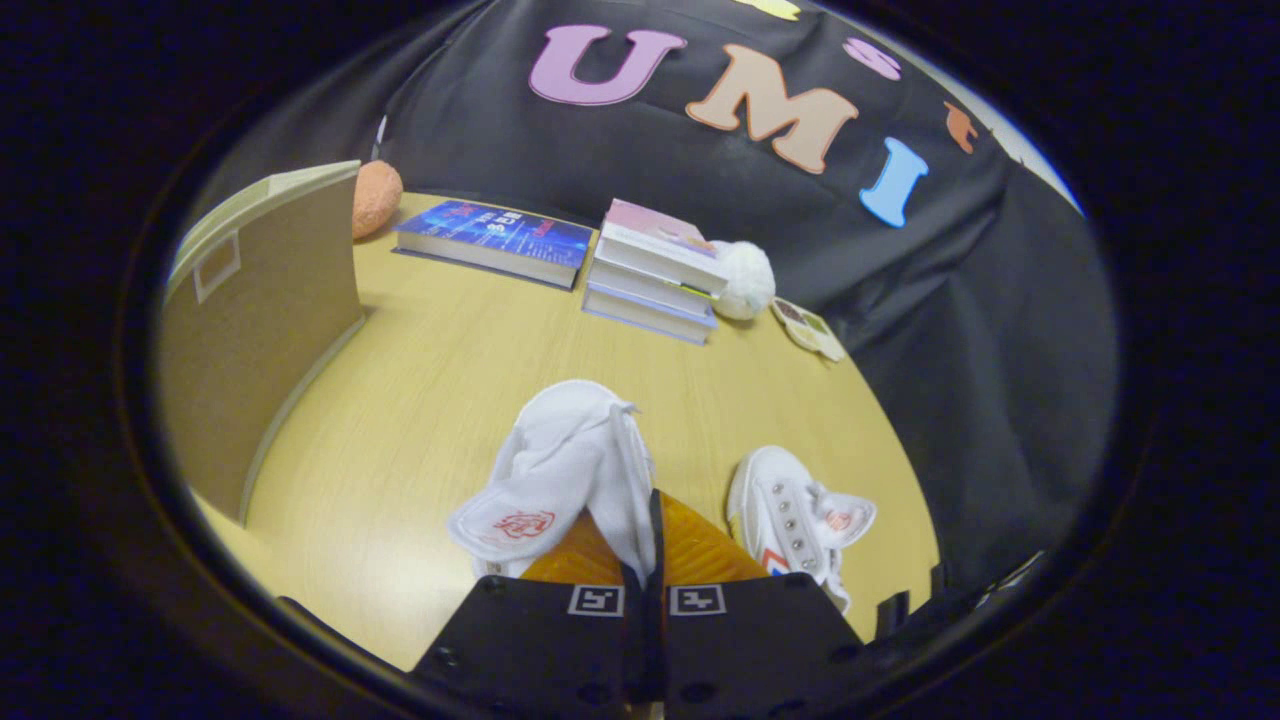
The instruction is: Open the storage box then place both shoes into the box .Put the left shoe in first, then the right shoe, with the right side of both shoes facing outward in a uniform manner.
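Now fingers (pixel 648 560) pinching white shoe (pixel 560 480), toe pointing ahead

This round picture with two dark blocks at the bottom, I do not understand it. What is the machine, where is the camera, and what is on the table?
There is no robot here. A person holds hand tongs, and the camera rides on them, looking forward. The two dark blocks are the fingers of the tongs. They are pressed together on the side of a white shoe, so that shoe is held. A second white shoe lies on the wooden table to its right. Left stands the storage box. Beyond are a blue book, a stack of books, an orange ball and a white fluffy ball.
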`<state>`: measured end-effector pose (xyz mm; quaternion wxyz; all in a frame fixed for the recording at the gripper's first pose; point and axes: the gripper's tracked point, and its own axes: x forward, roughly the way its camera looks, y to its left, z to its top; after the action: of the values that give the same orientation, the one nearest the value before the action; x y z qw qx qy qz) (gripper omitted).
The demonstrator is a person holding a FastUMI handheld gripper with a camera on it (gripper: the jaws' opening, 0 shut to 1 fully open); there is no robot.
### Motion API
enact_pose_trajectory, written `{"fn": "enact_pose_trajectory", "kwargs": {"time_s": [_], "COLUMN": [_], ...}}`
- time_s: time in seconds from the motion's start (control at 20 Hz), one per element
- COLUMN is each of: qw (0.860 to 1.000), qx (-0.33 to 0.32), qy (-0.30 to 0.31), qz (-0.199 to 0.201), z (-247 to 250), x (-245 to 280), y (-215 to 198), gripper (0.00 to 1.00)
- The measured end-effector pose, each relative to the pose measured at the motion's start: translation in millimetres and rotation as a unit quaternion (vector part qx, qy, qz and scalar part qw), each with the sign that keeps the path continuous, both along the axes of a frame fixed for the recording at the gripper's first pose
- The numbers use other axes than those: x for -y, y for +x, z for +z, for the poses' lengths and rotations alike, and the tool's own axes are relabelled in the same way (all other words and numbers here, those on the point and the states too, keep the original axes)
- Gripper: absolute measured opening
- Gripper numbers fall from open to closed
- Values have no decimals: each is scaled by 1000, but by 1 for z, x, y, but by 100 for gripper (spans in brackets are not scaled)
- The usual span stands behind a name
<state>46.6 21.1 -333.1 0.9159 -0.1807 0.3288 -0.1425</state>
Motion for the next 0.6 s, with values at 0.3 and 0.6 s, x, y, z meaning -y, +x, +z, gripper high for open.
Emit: {"fn": "enact_pose_trajectory", "kwargs": {"time_s": [0.3,0.6], "qw": [995,981], "qx": [39,160], "qy": [-78,-86], "qz": [-40,-67], "z": [102,242], "x": [-32,-105], "y": [13,25], "gripper": [2,2]}}
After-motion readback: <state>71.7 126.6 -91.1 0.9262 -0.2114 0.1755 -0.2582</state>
